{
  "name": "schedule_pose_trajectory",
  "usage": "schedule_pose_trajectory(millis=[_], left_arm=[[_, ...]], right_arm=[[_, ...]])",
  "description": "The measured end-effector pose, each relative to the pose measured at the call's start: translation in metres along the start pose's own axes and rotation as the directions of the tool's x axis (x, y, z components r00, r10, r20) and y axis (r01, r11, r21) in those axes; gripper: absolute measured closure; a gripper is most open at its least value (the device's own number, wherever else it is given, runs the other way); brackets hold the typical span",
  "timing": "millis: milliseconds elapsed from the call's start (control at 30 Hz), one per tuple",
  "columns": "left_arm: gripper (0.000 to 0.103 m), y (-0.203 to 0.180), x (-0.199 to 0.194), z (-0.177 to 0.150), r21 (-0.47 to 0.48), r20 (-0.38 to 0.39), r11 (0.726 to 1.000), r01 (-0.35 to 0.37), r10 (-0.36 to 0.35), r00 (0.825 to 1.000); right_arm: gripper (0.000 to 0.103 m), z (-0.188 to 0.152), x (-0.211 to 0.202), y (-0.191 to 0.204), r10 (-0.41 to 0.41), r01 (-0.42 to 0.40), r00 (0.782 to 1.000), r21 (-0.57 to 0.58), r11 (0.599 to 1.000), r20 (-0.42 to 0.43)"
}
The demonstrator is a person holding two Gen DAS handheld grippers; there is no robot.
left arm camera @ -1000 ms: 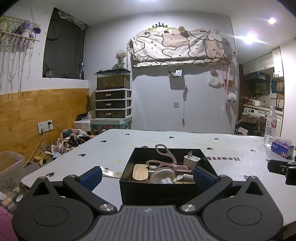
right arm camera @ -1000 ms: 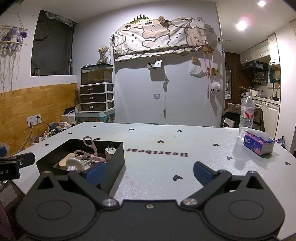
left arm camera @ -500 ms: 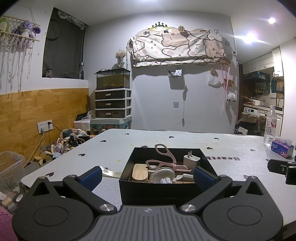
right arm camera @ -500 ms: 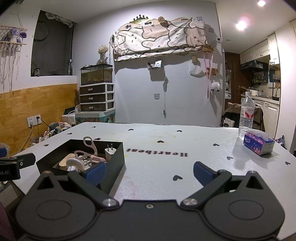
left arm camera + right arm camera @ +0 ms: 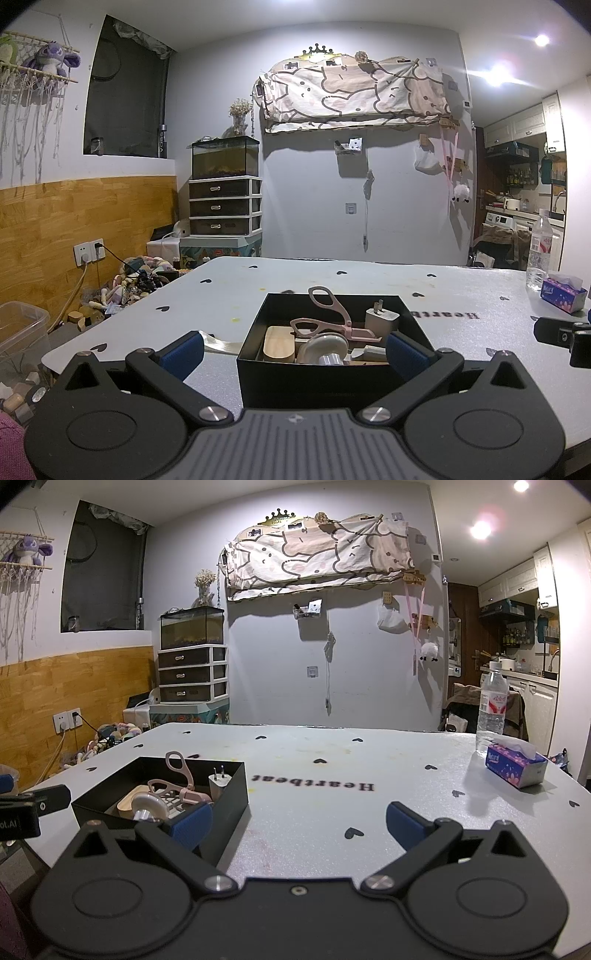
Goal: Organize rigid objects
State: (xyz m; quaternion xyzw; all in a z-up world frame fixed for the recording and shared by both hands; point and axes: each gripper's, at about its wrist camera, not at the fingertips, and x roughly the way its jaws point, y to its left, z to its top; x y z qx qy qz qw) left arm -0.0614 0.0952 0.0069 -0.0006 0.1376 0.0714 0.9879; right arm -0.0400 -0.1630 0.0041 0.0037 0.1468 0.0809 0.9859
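A black open box (image 5: 295,373) stands on the grey table straight ahead of my left gripper (image 5: 293,352). It holds pink scissors (image 5: 332,314), a white plug charger (image 5: 382,319), a wooden piece (image 5: 279,345) and a round white item (image 5: 325,347). The left gripper is open and empty, its fingers on either side of the box's near wall. In the right wrist view the box (image 5: 229,797) sits at the left. My right gripper (image 5: 299,821) is open and empty over bare table, right of the box.
A tissue pack (image 5: 515,766) and a water bottle (image 5: 491,710) stand at the table's (image 5: 332,805) far right. The table's left edge drops to a floor with toys (image 5: 136,280) and a clear bin (image 5: 18,332). A tape strip (image 5: 221,345) lies left of the box.
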Motion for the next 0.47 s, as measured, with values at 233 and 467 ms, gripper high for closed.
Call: schedule_pose_trajectory(millis=[233,467], left_arm=[[0.000,-0.0001,0.0000,0.0004,0.001,0.000,1.000,0.000,0.000,1.000],[0.000,-0.0001,0.0000,0.0008,0.000,0.000,1.000,0.000,0.000,1.000]], right_arm=[[0.001,0.0001,-0.0002,0.0000,-0.001,0.001,1.000,0.000,1.000,0.001],[0.001,0.0003,0.0000,0.0002,0.000,0.000,1.000,0.000,1.000,0.000]])
